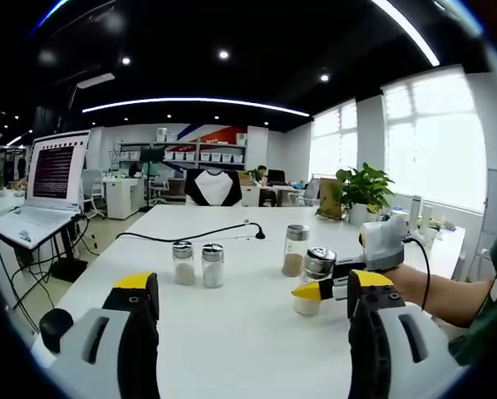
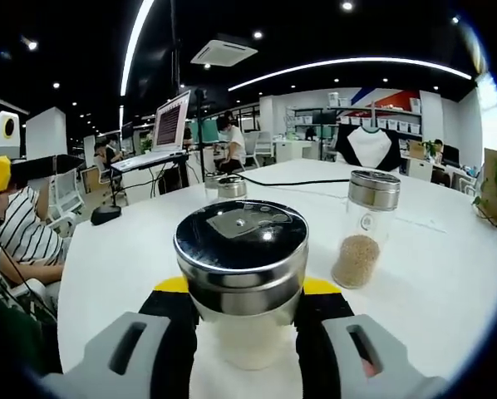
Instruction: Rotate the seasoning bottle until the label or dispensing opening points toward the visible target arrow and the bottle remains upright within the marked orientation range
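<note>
Right hand-held gripper (image 2: 244, 328): clenched on the seasoning bottle (image 2: 242, 278), seen at lower centre of the right gripper view; steel cap held upright between the yellow-tipped jaws.
Left hand-held gripper (image 1: 253, 312): released, jaws spread wide at the bottom of the left gripper view, nothing between them.
Seasoning bottle: stood on the white worktop (image 1: 232, 332), at right of centre in the left gripper view.
Other jars: one brown-filled jar (image 2: 363, 229) just right of the bottle; a pair of jars (image 1: 198, 263) left of centre.
Background: laptop (image 1: 42, 191) at upper left.

Right gripper view: seasoning bottle (image 2: 241, 283) base cut off at frame bottom, sides hidden behind right claw (image 2: 242, 312) jaws; no label or arrow discernible. Left gripper view: same bottle partly covered by that claw. Laptop (image 1: 41, 187) screen text too small. Far shelves (image 1: 200, 154) blurred.
</note>
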`<control>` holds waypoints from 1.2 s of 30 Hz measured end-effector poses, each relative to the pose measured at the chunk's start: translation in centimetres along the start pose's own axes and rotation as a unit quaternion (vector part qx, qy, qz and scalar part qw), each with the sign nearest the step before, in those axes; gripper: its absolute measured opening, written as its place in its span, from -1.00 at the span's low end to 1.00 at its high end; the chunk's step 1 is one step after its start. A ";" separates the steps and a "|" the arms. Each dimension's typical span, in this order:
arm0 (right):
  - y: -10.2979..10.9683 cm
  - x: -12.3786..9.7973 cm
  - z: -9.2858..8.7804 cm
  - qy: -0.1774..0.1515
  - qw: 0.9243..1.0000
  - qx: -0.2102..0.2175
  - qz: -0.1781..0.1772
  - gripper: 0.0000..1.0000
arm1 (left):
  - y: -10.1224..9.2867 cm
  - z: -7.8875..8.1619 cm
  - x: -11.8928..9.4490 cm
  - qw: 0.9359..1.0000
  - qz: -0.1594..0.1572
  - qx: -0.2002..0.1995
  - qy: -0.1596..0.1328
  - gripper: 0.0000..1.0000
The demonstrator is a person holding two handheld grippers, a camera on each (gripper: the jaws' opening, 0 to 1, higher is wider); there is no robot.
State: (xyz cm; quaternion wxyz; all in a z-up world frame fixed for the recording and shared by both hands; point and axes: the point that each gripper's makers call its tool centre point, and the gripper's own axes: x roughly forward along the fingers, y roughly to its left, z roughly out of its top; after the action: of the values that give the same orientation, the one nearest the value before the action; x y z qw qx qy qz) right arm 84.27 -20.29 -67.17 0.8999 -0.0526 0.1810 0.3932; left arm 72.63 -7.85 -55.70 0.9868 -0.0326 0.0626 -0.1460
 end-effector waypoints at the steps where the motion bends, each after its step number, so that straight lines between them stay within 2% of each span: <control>1: 0.0 0.0 0.0 0.002 1.000 0.002 -0.005 -0.12 | 0.0 -0.1 0.0 1.000 0.000 -0.001 0.001 0.99; 9: -0.4 -0.2 -0.2 0.004 0.999 0.016 -0.042 -0.12 | -0.1 -0.4 0.1 1.000 -0.003 -0.005 0.004 0.98; 36: -0.9 -0.3 -0.2 -0.009 0.991 0.045 -0.124 -0.12 | -0.1 -0.5 0.3 1.000 0.001 -0.003 0.010 0.98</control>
State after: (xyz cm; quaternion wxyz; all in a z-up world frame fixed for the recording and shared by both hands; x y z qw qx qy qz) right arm 84.71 -21.15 -67.28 0.9446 -0.0308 0.1829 0.2707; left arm 72.78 -8.04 -56.25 0.9862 -0.0337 0.0725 -0.1450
